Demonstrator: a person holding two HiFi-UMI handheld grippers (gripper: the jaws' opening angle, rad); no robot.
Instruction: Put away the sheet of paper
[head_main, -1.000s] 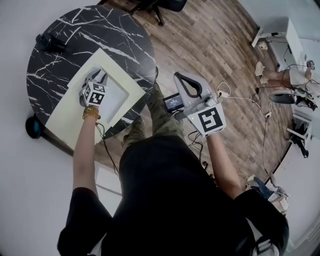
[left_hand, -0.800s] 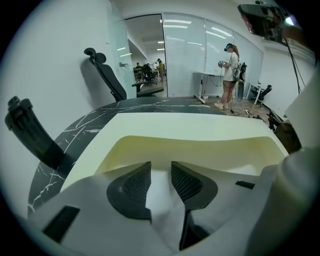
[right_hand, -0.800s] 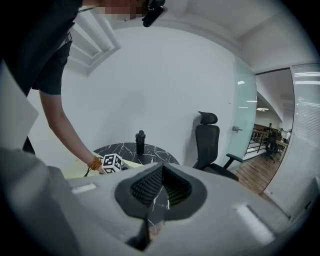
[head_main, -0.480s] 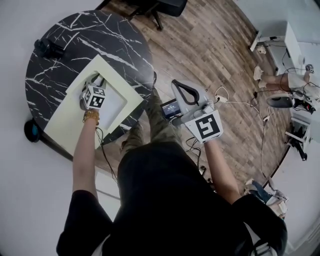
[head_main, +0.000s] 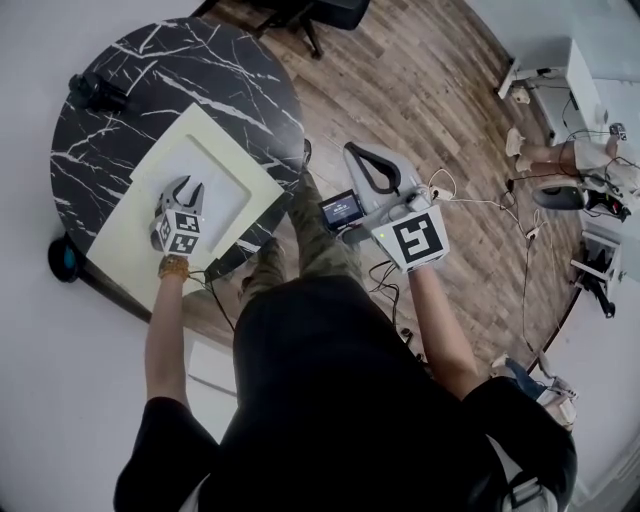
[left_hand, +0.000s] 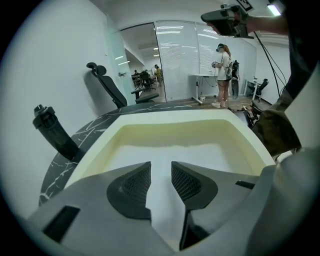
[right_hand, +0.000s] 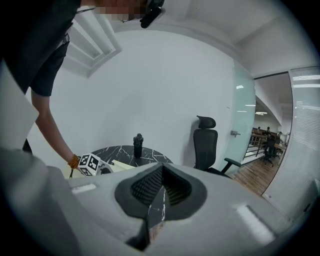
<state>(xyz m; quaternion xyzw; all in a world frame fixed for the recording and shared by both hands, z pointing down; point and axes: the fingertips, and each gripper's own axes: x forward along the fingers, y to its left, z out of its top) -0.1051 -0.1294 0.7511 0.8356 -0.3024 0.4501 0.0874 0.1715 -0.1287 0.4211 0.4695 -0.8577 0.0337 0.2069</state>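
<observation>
1. The sheet of paper lies flat in the recess of the cream tray, which stands on the round black marble table.
2. The left gripper hangs over the tray's near end, its tips pointing along the sheet. The left gripper view shows the sheet ahead of and below the jaws.
3. The left gripper's jaws stand apart with a clear gap. Nothing is between the pads, and they do not touch the paper.
4. The right gripper is held off the table, over the wooden floor, well apart from tray and sheet. In its own view its jaws are closed together on nothing.
5. A dark bottle stands at the table's far edge, apart from the tray.
6. Change from a second ago: the left gripper was further in over the sheet and has drawn back toward the person. The sheet lies where it did, and the right gripper has barely moved.
</observation>
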